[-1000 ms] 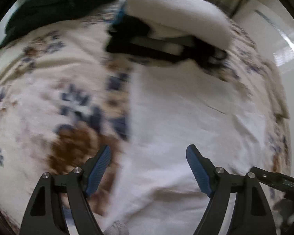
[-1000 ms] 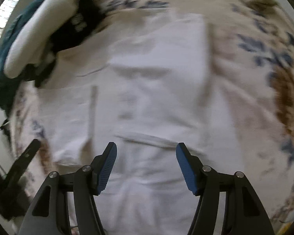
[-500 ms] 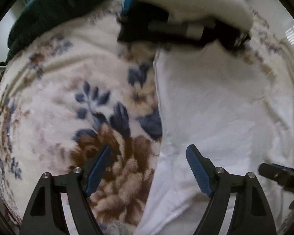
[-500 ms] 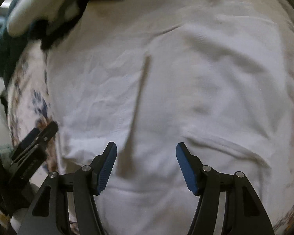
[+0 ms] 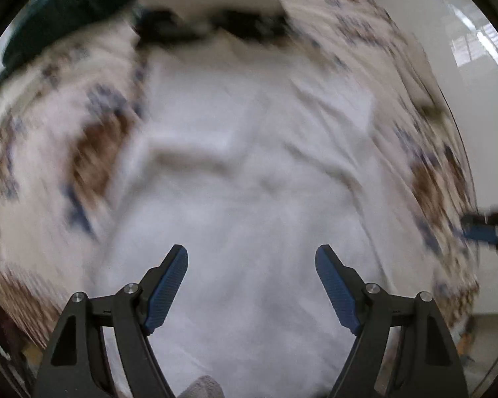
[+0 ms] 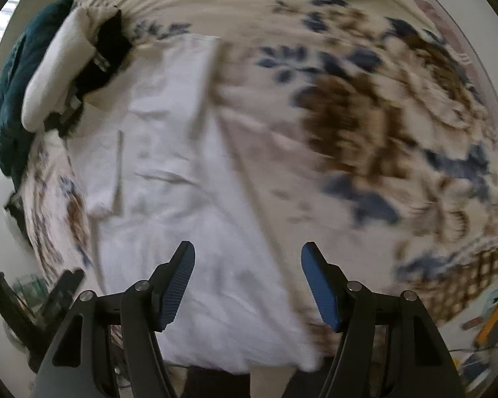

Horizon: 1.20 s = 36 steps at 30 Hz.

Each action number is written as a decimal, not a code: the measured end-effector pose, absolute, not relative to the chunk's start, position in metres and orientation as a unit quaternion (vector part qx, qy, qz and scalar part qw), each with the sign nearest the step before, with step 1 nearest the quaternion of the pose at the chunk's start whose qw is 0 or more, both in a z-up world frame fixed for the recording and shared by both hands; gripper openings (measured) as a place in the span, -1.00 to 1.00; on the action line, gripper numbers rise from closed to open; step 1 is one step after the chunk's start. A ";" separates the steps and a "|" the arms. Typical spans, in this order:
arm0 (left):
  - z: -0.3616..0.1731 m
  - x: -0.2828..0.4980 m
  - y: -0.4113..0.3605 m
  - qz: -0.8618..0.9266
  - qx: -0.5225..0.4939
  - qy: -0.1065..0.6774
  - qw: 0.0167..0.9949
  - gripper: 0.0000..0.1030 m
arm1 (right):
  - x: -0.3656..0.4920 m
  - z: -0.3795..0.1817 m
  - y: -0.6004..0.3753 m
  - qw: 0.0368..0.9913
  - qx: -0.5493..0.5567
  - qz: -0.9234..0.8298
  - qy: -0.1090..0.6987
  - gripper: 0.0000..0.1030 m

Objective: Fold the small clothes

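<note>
Black plastic left gripper and right gripper, each with two angular arms pierced by triangular cut-outs. Ribbed blue pads lining the fingers. Round silver screws at the joints.

We find no text we can read: the black garment at the far left carries pale marks, perhaps lettering, but blur leaves them illegible to us.
</note>
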State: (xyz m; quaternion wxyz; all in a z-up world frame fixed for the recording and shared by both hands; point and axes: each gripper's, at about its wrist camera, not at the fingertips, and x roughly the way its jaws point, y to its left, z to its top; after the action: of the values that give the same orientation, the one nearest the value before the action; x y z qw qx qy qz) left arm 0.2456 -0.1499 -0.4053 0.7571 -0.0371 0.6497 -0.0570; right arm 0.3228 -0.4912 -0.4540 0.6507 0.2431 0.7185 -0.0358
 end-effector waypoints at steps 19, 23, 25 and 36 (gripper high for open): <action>-0.517 0.098 -0.334 -0.097 -0.081 0.741 0.660 -0.87 | 0.363 -0.512 -0.560 0.648 0.197 0.040 0.734 0.33; -0.477 0.096 -0.312 -0.093 -0.089 0.713 0.689 -0.93 | 0.411 -0.530 -0.546 0.646 0.229 0.083 0.723 0.33; -0.463 0.096 -0.302 -0.088 -0.096 0.707 0.695 -0.93 | 0.443 -0.542 -0.535 0.644 0.244 0.104 0.718 0.33; -0.414 0.094 -0.239 -0.042 -0.143 0.668 0.729 -0.93 | 0.568 -0.614 -0.490 0.597 0.323 0.129 0.723 0.25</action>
State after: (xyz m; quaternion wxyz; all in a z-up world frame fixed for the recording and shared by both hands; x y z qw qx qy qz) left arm 0.0938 -0.2386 -0.4136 0.7291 -0.1432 0.6679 -0.0421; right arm 0.5681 -0.4895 -0.6136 0.5970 0.3227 0.7231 0.1286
